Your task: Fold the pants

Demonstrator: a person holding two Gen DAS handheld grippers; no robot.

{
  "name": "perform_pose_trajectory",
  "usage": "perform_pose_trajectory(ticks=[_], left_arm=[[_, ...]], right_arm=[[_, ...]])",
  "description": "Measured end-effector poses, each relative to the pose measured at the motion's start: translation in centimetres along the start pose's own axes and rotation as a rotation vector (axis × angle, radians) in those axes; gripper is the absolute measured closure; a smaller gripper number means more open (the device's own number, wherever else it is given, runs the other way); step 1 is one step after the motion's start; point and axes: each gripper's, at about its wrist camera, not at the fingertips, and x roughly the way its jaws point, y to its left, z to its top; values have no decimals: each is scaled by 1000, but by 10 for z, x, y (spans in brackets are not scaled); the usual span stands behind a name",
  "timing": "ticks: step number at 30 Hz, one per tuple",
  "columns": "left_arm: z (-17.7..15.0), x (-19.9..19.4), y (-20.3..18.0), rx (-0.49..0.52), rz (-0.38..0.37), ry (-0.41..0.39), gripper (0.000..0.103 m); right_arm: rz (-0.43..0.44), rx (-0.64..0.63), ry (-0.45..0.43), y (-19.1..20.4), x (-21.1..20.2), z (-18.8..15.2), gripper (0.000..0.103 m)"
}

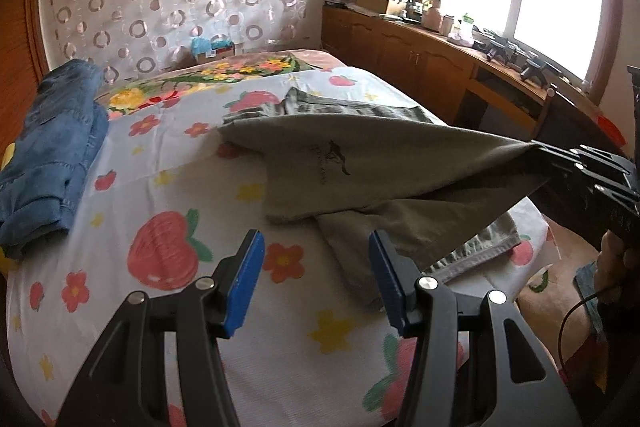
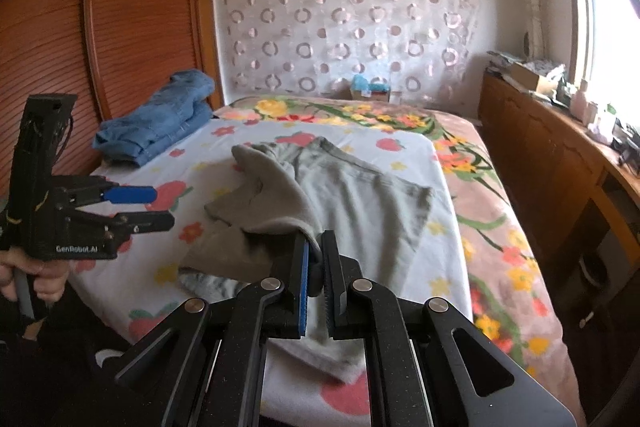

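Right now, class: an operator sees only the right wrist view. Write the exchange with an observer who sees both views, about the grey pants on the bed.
Operator: Is anything printed on the flap I hold?
Observer: Yes, the grey pants carry a small dark kangaroo logo there.
Operator: How does the flap hang?
Observer: Side on, it stretches taut from the bed up to the right gripper, clear of a flat lower layer.

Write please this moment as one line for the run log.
left hand-held gripper: open, empty | right hand-held gripper: shut on grey pants, edge lifted | bed sheet: under pants
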Motion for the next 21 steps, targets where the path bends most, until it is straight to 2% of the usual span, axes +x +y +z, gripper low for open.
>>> perform_pose_trajectory(ticks=[11, 21], left_arm=[[-3, 10, -12, 21, -1, 29, 50], [-7, 17, -14, 22, 2, 54, 50]], right_arm=[[-4, 70, 93, -20, 9, -39, 99], [-10, 113, 156, -31, 26, -54, 99]])
